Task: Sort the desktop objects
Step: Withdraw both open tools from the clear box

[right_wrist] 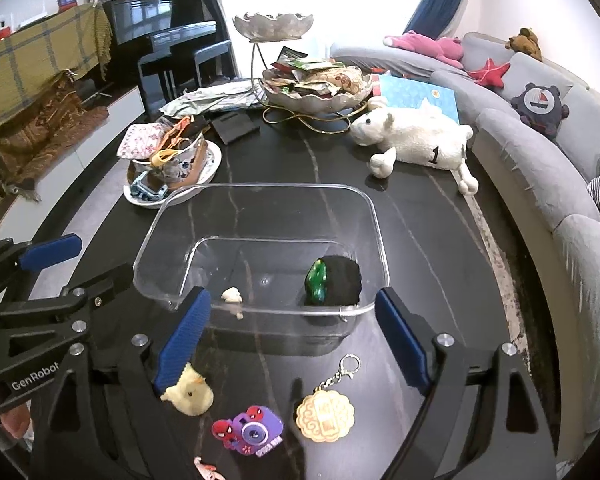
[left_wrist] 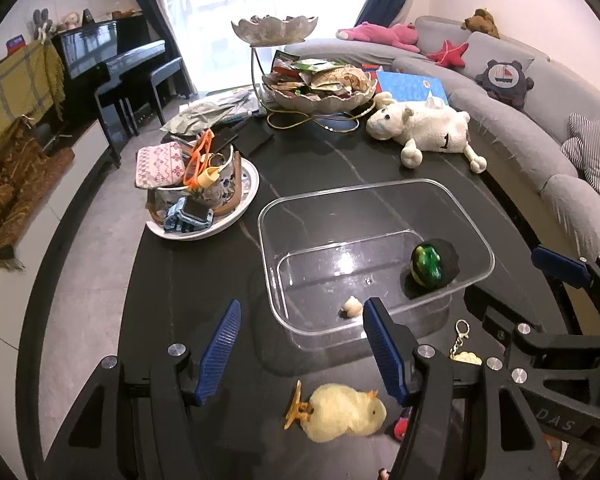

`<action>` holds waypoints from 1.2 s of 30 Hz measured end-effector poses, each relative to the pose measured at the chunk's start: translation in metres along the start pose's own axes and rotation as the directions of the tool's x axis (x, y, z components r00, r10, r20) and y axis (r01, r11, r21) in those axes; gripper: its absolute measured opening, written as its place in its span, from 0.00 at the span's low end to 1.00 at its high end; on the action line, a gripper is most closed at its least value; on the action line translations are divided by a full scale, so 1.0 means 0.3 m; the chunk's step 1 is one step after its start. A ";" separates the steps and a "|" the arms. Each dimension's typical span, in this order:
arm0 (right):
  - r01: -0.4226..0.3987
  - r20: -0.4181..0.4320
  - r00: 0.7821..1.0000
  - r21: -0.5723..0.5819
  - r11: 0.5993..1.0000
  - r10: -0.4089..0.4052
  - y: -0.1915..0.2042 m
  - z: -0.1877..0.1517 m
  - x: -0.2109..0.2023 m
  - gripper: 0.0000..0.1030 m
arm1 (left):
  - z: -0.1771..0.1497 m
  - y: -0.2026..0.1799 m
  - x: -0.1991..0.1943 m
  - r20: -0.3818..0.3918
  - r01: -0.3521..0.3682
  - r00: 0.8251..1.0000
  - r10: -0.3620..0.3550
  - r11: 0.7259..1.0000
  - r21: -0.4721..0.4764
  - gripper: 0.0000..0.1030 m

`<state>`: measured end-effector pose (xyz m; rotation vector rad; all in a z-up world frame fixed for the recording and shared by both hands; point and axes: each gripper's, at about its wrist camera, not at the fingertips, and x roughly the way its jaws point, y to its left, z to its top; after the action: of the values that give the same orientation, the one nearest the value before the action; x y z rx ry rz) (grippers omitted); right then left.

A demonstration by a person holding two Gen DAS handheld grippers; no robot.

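Observation:
A clear plastic bin (left_wrist: 380, 189) (right_wrist: 260, 186) stands on the black table. It holds a green-and-black ball (left_wrist: 432, 265) (right_wrist: 334, 282) and a small cream piece (left_wrist: 352, 306) (right_wrist: 232, 295). Nearer than the bin lie a yellow chick plush (left_wrist: 340, 412) (right_wrist: 190, 394), a purple toy camera with red spider figures (right_wrist: 252, 432) and a gold mooncake keychain (right_wrist: 326, 416) (left_wrist: 466, 357). My left gripper (left_wrist: 302, 346) is open above the chick, touching nothing. My right gripper (right_wrist: 294, 342) is open over the camera and keychain, its left pad (right_wrist: 182, 342) beside the chick.
A white sheep plush (left_wrist: 424, 128) lies at the back right. A plate with a bowl of trinkets (left_wrist: 204, 188) sits left of the bin. Behind them stands a two-tier stand full of packets (left_wrist: 316, 84). A grey sofa (left_wrist: 540, 132) curves along the table's right side.

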<state>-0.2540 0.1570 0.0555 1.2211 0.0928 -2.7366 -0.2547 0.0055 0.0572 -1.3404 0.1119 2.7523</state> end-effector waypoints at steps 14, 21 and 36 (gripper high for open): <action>0.032 0.082 0.996 -0.014 0.999 -0.031 0.023 -0.095 -0.150 0.92 | -0.105 -0.026 -0.165 0.090 -0.021 0.996 0.019 1.000 0.020 0.58; 0.022 0.081 0.997 -0.004 1.000 -0.021 0.022 -0.153 -0.188 0.94 | -0.155 -0.028 -0.194 0.072 -0.007 0.997 0.006 1.000 0.008 0.58; 0.007 0.074 0.997 0.015 1.000 -0.008 0.018 -0.257 -0.227 0.96 | -0.252 -0.046 -0.218 0.047 0.003 0.999 -0.002 1.000 -0.020 0.58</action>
<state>-0.1514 0.1675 0.0546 1.1231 0.0692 -2.7908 -0.1539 0.0092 0.0620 -1.2788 0.0804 2.7880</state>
